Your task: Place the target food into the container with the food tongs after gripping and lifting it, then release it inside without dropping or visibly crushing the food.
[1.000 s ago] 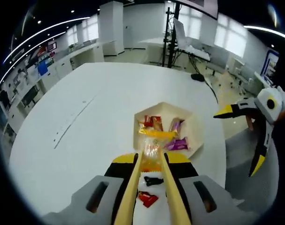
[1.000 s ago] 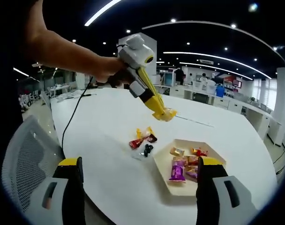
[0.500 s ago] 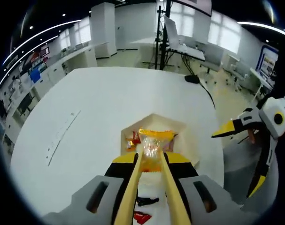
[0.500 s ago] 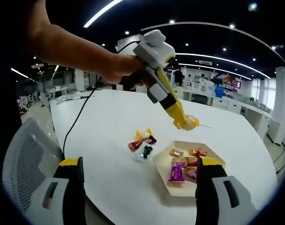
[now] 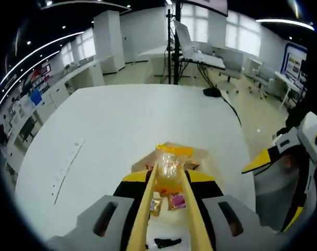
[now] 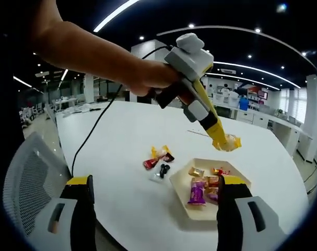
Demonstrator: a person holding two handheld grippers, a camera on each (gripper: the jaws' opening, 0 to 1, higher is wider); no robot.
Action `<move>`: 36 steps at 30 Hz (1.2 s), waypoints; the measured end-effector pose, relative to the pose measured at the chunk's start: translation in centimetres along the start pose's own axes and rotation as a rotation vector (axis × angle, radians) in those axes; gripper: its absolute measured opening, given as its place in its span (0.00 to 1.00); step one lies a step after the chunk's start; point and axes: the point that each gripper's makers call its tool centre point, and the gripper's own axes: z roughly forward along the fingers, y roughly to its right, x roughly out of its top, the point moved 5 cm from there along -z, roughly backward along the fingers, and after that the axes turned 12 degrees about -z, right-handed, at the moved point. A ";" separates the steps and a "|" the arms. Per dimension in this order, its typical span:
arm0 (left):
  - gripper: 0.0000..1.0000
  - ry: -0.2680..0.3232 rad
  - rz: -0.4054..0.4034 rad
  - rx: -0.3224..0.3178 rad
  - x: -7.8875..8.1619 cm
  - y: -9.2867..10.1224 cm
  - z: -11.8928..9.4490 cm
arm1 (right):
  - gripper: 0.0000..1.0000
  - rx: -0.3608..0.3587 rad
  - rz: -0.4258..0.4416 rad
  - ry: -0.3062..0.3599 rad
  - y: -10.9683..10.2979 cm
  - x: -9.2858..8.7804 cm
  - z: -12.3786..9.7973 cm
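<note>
The white surface (image 6: 121,172) is the biggest thing before me, round-edged and broad. On it sits my container (image 6: 208,209), a pale six-sided tray, already holding several wrapped snacks, a purple packet (image 6: 195,195) nearest the front among them. Just beside the tray, toward the middle of the surface, lies a small cluster of loose wrapped sweets (image 6: 159,157) in red, yellow and black.

A grey mesh chair (image 6: 27,183) stands at the near edge of the surface in the right gripper view.

My left gripper (image 5: 168,172) carries the yellow food tongs (image 5: 167,209), and its jaws are pressed in on them, so the tong tips pinch the target food, a clear-and-yellow wrapped snack (image 5: 169,166). In the right gripper view the same snack (image 6: 230,142) hangs in the air at the tong ends, lifted clear of the surface and above the far side of the tray, not touching it. In the left gripper view the tray's rim (image 5: 142,163) shows just beneath the snack.

My right gripper (image 6: 155,209) hangs low at the near edge, its jaws spread wide with nothing between them.
</note>
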 end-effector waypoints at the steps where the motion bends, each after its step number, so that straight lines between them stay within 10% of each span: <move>1: 0.24 0.013 0.015 0.010 0.0 -0.1 -0.2 | 0.96 0.000 -0.003 0.002 0.0 0.0 0.0; 36: 0.26 0.091 -0.070 0.085 -5.0 -3.8 -6.7 | 0.97 0.014 -0.005 -0.025 -0.1 -0.3 0.2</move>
